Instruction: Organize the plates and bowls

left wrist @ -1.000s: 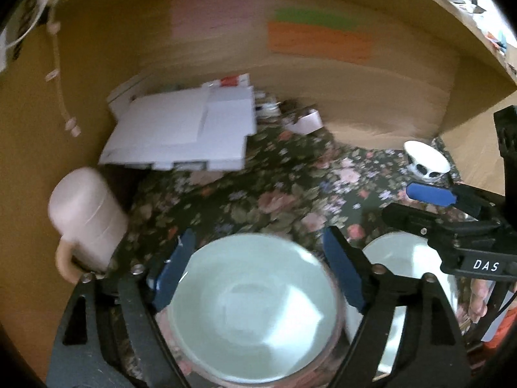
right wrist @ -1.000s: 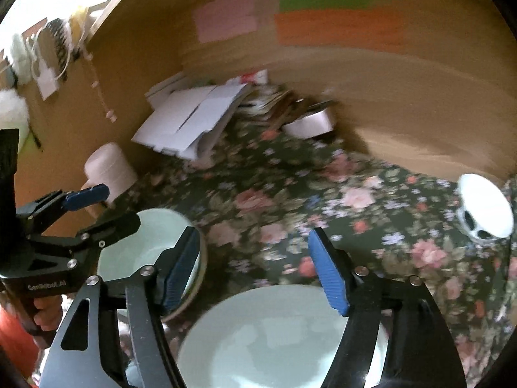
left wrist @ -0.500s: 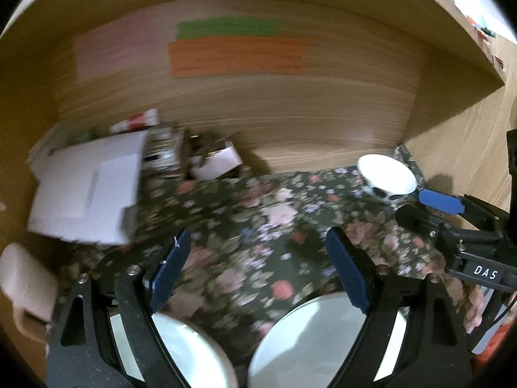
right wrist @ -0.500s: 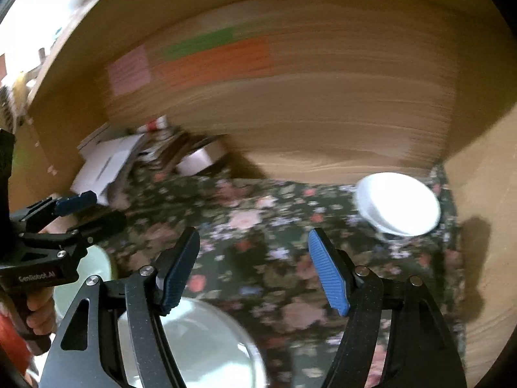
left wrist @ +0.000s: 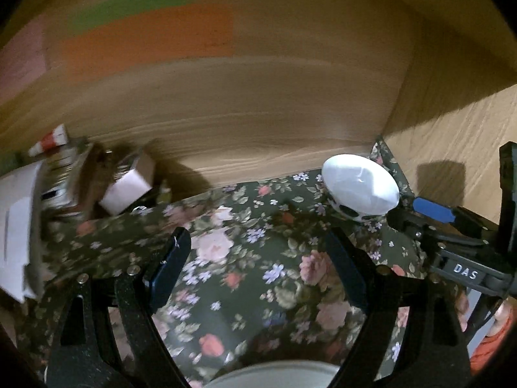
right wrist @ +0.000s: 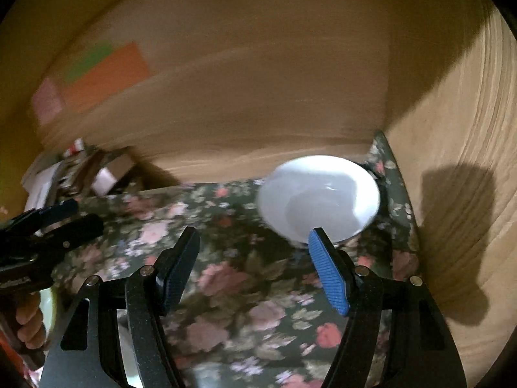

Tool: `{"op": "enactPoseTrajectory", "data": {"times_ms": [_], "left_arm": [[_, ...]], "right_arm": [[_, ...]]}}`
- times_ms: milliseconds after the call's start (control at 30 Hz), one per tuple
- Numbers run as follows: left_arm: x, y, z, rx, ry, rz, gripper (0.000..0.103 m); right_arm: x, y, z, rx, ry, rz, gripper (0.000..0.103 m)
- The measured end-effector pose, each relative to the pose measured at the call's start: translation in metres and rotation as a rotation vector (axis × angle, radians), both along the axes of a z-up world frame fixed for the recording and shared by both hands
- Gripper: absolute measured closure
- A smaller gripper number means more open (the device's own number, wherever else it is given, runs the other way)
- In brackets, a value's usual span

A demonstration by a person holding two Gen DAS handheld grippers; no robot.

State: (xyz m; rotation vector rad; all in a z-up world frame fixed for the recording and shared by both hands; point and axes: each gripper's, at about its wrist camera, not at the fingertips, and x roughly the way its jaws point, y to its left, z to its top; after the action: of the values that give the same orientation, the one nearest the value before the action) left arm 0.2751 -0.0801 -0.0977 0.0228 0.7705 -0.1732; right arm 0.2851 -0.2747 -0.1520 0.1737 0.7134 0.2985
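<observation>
So both grippers just swung right, away from the pale green dishes: a second ago the left gripper (left wrist: 255, 271) was framing one, now only a rim (left wrist: 274, 370) of one peeks in at the very near edge, cut off. Its jaws stand wide with nothing between them, just floral tablecloth (left wrist: 245, 291). The right gripper (right wrist: 253, 270) is about half open, also empty, and now lines up on the white bowl (right wrist: 318, 200) sitting in the far right corner against the wooden wall (right wrist: 258, 97), so I'd guess that's the next pick. Far left there's a paper and box pile (left wrist: 64, 177), too blurry to sort out. The bowl's dark-spotted outside only shows from the left camera.
</observation>
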Motion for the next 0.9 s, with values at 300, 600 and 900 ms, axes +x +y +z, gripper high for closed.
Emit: {"op": "enactPoseTrajectory", "data": {"times_ms": [300, 600, 900], "left_arm": [[0.044, -0.029, -0.026, 0.046, 0.046, -0.059, 0.017], [0.074, -0.038, -0.054, 0.050, 0.130, -0.087, 0.017], [0.083, -0.047, -0.061, 0.051, 0.140, -0.117, 0.017]], "right_arm": [[0.041, -0.031, -0.036, -0.003, 0.103, -0.123, 0.036], [0.065, -0.047, -0.055, -0.041, 0.140, -0.191, 0.047], [0.081, -0.060, -0.069, 0.028, 0.230, -0.160, 0.069]]}}
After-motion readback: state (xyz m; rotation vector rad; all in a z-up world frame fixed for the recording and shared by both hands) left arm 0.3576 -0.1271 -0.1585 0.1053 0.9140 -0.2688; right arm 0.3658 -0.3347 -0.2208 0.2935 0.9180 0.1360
